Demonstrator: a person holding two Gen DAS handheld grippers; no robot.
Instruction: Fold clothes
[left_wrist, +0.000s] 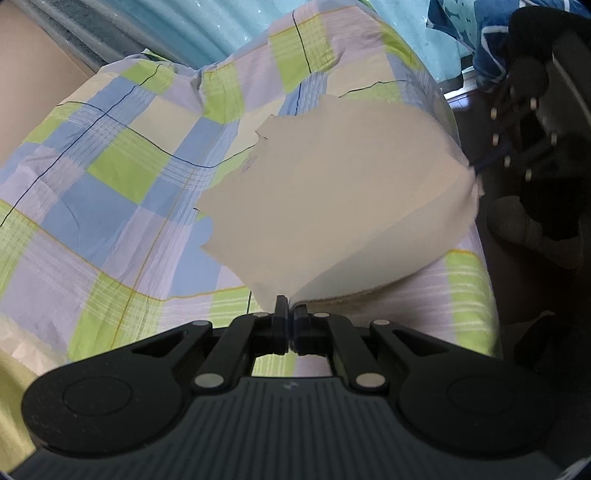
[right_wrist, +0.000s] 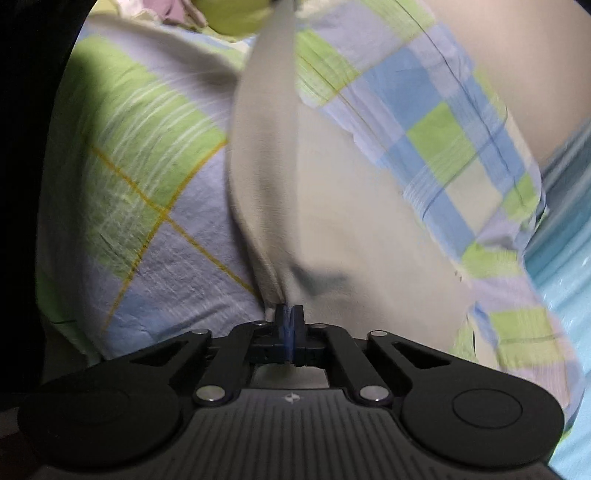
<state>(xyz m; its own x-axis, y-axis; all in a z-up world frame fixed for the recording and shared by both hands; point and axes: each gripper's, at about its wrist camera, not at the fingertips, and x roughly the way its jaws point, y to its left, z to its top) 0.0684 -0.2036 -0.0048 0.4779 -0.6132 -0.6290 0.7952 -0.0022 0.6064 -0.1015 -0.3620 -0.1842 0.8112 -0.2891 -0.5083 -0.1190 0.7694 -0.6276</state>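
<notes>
Over the checked bedsheet (left_wrist: 110, 177) filling the frame, the cream garment (left_wrist: 332, 177) hangs centre, light, limp and likely to sag, best held at edges, where left gripper (left_wrist: 290, 310) and right gripper (right_wrist: 289, 314) pinch it.

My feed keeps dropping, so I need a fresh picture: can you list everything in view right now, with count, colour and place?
beige garment: one, pale beige, lifted over the bed, a fold running between the two tongs.
checked bedsheet: one, green, blue and lilac squares with thin dark and yellow lines, spread under the garment.
turquoise cloth: one, light turquoise, behind the bed at the top of the left wrist view.
dark blue patterned fabric: one, navy with pale marks, top right of the left wrist view.
left tongs: one, black, shut on the garment's near corner.
right tongs: one, black, shut on the garment's edge; also seen from the left wrist view at the far right.
</notes>
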